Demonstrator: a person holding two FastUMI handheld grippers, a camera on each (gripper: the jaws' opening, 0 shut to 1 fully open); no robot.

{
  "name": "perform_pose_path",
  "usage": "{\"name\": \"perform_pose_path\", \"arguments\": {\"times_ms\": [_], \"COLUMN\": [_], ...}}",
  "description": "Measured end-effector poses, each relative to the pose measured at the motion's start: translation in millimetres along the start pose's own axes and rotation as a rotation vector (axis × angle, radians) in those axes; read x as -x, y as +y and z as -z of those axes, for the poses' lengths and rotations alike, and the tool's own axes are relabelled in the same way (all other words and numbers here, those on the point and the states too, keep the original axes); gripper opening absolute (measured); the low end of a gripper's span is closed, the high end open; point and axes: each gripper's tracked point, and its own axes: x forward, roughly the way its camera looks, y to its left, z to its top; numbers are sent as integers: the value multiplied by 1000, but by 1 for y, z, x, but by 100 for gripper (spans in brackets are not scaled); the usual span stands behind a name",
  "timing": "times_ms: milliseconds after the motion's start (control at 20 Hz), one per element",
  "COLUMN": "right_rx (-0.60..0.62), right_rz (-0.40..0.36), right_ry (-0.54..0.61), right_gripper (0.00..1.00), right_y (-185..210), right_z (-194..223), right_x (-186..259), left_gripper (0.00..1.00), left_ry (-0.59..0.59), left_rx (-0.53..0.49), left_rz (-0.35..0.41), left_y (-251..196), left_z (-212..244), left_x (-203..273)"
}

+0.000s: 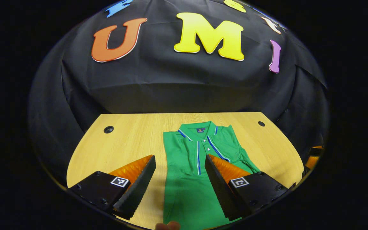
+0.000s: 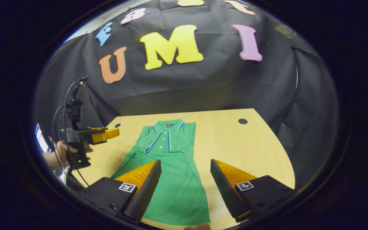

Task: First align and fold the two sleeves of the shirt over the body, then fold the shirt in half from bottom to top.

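**Green shirt flat on the table, both grippers spread above it**

Left gripper view: left gripper (image 1: 180, 161) held over the near part of the table (image 1: 132, 134), fingers (image 1: 139, 183) spread wide and holding nothing. Green shirt (image 1: 187, 191) laid flat on the wooden top, collar (image 1: 198, 130) toward the black cloth wall (image 1: 177, 86), blue and white piping along collar and placket. Both sides of the shirt lying as straight folded edges, a sleeve (image 1: 246, 161) folded along the right side. Right finger overlapping the shirt's right half in the picture; contact impossible to judge. A fingertip (image 1: 168, 226) at the very bottom edge.

Right gripper view: right gripper (image 2: 185, 166) also spread, nothing between the fingers (image 2: 144, 191), hovering over the shirt's (image 2: 177, 188) lower half near the hem. Shirt lengthwise on the table (image 2: 235, 143), collar (image 2: 169, 124) far, hem near. Off to the left, the left gripper (image 2: 115, 132) held by a hand (image 2: 61, 151) above the table's left edge, apart from the shirt, cables (image 2: 69, 92) rising from it.
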Motion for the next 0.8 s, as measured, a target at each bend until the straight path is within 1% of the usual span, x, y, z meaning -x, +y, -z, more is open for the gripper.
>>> {"name": "perform_pose_path", "arguments": {"times_ms": [50,100,150,200,250,300,400,450,500,700,750,800], "right_rx": [18,29,38,48,62,77,90,94,106,138,144,144], "right_rz": [-17,-38,-54,-66,-74,-73,-76,-75,-70,-62,-53,-43], "right_ry": [-1,5,18,33,47,66,119,151,188,314,338,362], "right_gripper": [98,93,93,98,93,98,98,100,98,98,93,93], "right_y": [5,9,12,12,11,9,4,1,-2,-14,-19,-24], "right_z": [1,3,10,16,23,32,58,73,88,146,159,170], "right_x": [2,6,7,8,10,11,15,19,21,37,40,42], "left_gripper": [99,100,99,99,99,99,99,99,100,100,100,100], "left_ry": [0,4,8,13,22,37,84,114,148,268,294,319], "left_rx": [1,-1,-4,-8,-11,-10,-6,-11,-19,-31,-34,-35], "left_rz": [2,4,1,-2,-3,-2,20,26,33,74,80,84], "left_y": [0,1,3,5,7,9,10,12,14,14,14,14], "left_z": [6,12,20,27,37,49,80,97,114,177,192,206], "left_x": [15,29,44,54,65,76,95,102,109,129,136,140]}}
